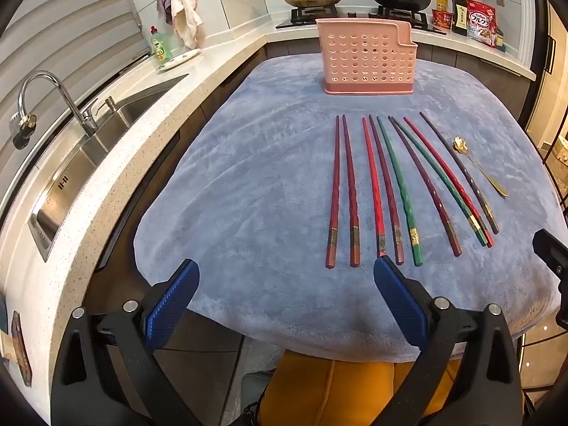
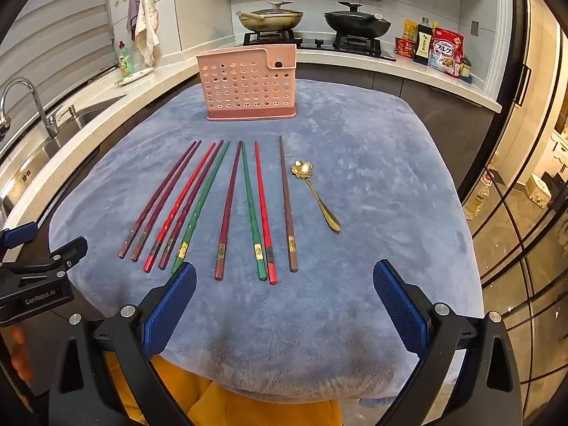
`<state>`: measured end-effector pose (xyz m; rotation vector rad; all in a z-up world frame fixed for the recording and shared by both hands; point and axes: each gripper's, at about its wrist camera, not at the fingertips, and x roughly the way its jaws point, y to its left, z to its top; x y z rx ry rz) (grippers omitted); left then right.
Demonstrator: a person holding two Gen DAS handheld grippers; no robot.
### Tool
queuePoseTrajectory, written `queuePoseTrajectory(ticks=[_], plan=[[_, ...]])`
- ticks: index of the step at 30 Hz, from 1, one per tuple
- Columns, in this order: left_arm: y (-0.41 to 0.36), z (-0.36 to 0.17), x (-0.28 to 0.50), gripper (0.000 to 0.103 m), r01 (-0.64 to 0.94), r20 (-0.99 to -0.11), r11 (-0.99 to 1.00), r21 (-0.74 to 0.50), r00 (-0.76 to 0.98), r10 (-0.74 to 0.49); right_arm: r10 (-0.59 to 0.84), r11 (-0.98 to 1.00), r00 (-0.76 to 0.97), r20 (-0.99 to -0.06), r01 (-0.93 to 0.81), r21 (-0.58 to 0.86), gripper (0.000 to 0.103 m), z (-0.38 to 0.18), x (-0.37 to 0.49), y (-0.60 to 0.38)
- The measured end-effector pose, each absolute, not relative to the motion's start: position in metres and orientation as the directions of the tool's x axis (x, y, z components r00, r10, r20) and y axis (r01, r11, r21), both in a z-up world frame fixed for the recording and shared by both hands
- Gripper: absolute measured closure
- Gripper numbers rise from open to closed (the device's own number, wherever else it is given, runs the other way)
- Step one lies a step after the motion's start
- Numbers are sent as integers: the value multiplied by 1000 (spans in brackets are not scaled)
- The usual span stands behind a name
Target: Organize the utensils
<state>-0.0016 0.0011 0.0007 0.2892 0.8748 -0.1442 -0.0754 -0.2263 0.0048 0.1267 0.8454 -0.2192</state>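
the utensil holder (image 2: 247, 85) stands upright on the cloth (image 2: 372, 184) at its far side. the chopsticks (image 2: 227, 206) lie in a row on the cloth in front of the holder, tips toward it. the spoon (image 2: 316, 195) lies just right of the row, bowl toward the holder. behind the holder runs the counter (image 2: 443, 78) with the stove (image 2: 312, 41).

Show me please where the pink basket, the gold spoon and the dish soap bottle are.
pink basket (image 2: 248, 88), right wrist view, middle of its perforated front wall
gold spoon (image 2: 317, 197), right wrist view, middle of its handle
dish soap bottle (image 1: 160, 48), left wrist view, its green body
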Motion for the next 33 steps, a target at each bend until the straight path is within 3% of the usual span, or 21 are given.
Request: queuePoseTrajectory(ticks=[33], plan=[[-5,-1,-7,9,249,-779,953,175,626,-21,-139,970,645,-751,242,29,7,6,-76,-228]])
